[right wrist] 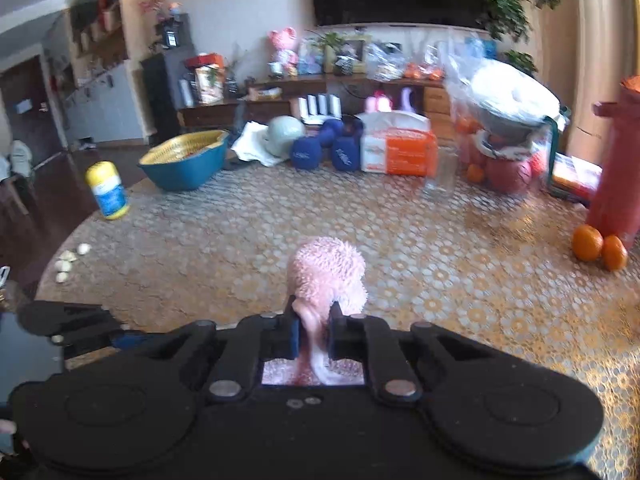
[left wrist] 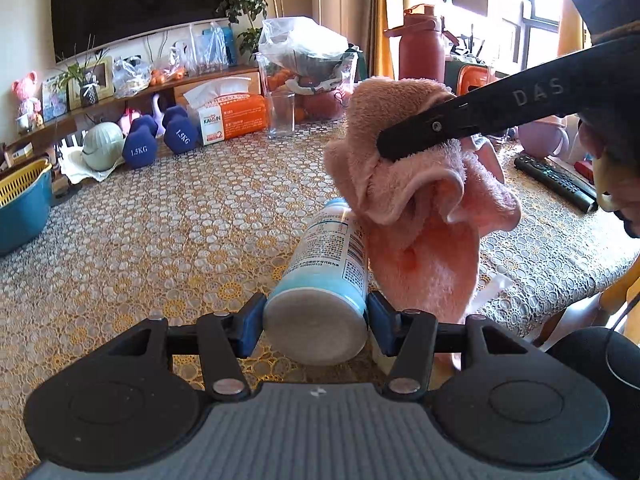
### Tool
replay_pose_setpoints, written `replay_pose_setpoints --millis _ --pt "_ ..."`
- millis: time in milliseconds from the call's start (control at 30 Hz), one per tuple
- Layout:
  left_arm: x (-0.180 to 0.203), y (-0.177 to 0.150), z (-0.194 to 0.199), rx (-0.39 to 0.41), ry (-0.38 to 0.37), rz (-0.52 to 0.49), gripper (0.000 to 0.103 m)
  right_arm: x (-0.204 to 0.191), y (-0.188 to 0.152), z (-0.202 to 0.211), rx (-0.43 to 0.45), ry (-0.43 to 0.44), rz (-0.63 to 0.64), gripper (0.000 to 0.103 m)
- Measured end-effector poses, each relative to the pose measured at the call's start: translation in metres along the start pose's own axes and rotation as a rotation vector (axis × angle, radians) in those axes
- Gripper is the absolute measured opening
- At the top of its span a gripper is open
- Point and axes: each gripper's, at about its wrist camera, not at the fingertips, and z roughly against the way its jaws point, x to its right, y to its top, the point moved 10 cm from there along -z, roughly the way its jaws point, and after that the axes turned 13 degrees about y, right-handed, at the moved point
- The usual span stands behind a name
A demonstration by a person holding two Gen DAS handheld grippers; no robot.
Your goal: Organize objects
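My left gripper (left wrist: pixel 316 322) is shut on a white and light-blue bottle (left wrist: pixel 324 276), held lying along the fingers with its flat base toward the camera, above the patterned tablecloth (left wrist: pixel 180 232). My right gripper (right wrist: pixel 314 334) is shut on a pink towel (right wrist: pixel 326 272). In the left wrist view the towel (left wrist: pixel 416 208) hangs bunched from the right gripper's black finger (left wrist: pixel 460 126), right beside the bottle's far end. A yellow-capped bottle (right wrist: pixel 107 190) stands at the table's left edge.
At the back stand a tissue box (left wrist: pixel 232 114), two blue dumbbells (left wrist: pixel 160 138), a glass (left wrist: pixel 281 114), a bagged bowl on a fruit container (left wrist: pixel 308 64) and a red flask (left wrist: pixel 422 46). A teal basket (right wrist: pixel 184 160), two oranges (right wrist: pixel 598 246) and a remote (left wrist: pixel 556 182) lie around.
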Motion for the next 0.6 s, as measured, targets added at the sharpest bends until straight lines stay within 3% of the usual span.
replay_pose_setpoints --millis 167,267,600 --pt "0.002 0.008 0.001 0.015 0.009 -0.036 0.054 -0.059 0.005 -0.009 -0.060 0.151 0.130 0.011" --pt "0.004 0.009 -0.001 0.020 0.012 -0.064 0.054 -0.080 0.004 -0.023 -0.088 0.198 0.162 0.011" --pt "-0.004 0.031 -0.021 0.050 0.003 -0.126 0.054 -0.052 0.020 -0.047 -0.111 0.149 0.149 0.011"
